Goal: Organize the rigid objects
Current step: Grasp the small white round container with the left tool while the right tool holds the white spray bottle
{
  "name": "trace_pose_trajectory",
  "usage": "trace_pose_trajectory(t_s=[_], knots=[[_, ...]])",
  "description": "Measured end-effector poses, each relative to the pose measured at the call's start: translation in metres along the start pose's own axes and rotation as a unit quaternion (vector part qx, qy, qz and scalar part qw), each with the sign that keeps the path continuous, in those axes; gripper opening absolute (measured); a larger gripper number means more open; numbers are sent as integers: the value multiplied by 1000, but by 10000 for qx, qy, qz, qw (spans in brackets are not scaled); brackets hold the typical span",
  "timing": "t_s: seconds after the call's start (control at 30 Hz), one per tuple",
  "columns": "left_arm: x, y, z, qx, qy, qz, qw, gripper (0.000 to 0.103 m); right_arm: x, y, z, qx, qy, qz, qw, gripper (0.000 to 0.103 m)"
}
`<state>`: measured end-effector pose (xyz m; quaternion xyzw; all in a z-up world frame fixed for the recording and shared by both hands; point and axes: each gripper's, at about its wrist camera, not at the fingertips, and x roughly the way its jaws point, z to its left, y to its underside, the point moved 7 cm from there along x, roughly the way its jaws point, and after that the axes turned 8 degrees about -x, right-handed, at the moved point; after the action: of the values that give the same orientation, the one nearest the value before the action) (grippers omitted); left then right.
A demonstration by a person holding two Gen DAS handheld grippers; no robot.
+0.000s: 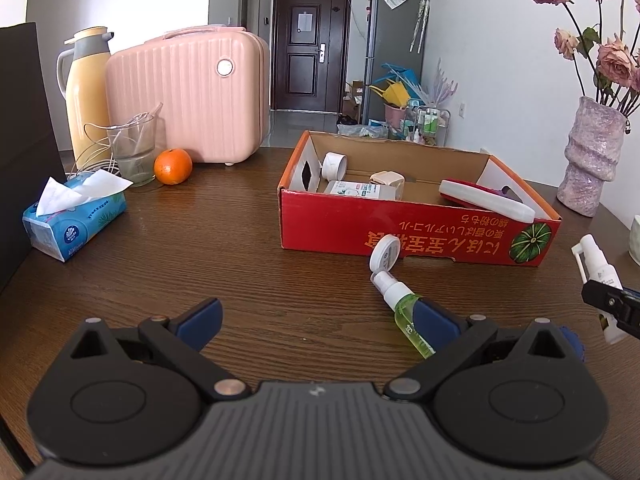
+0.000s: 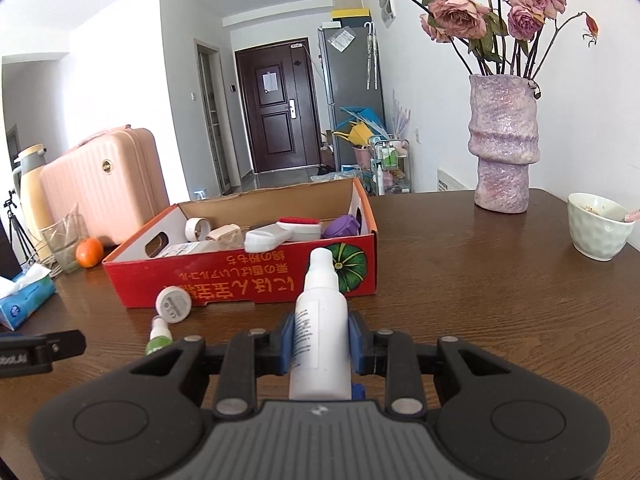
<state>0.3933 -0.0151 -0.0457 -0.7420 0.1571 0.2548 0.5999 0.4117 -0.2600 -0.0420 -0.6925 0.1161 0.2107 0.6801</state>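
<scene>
Right wrist view: right gripper (image 2: pixel 320 344) has its jaws closed narrow on a white spray bottle (image 2: pixel 319 320), blue pads pressing both sides of the body, nozzle end pointing forward toward the red cardboard box (image 2: pixel 248 280). Bottle is lifted clear of the worktop (image 2: pixel 480 300), just short of the box's near wall. Box sits mid-worktop, open top, already holding a white tape roll (image 2: pixel 197 229), a flat white packet (image 2: pixel 184 249), a beige item (image 2: pixel 226 236), a white-and-red case (image 2: pixel 280 236) and a purple item (image 2: pixel 343 226). Green bottle (image 2: pixel 159 338) lies on the worktop in front of the box's near wall, its flip cap (image 2: pixel 173 304) open, touching or almost touching the box front; cannot tell which.

Left wrist view: left gripper (image 1: pixel 316 320) jaws spread wide, nothing between them, low over the near edge of the worktop. Green bottle lies just beside its right finger; contact unclear.

Toward the far left corner: pink case (image 1: pixel 188 96), yellow thermos (image 1: pixel 86 88), glass cup (image 1: pixel 134 152), orange (image 1: pixel 173 166). Tissue pack (image 1: pixel 74 216) near the left edge. Purple vase (image 2: pixel 503 140) with dried roses by the far right edge, white bowl (image 2: pixel 596 226) near the right edge.
</scene>
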Motion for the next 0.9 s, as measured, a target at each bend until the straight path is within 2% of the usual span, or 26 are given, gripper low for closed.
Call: trace_pose_trajectory(t_s=[0.33,0.57,0.73,0.9], knots=[[5,0,-3,90,-20,44,9999,103,-7,0,-2,70,-36,-96,9999,27],[20,-10,-16,378,78,-15,9993,103,-6,1,-4,98,-19,-110,9999,27],[37,-18,-23,585,134,-99,9981,103,-3,2,-7,143,35,-81,9999,27],[66,-21,-27,684,286,4,9972,103,0,3,-9,165,85,-42,9998,27]])
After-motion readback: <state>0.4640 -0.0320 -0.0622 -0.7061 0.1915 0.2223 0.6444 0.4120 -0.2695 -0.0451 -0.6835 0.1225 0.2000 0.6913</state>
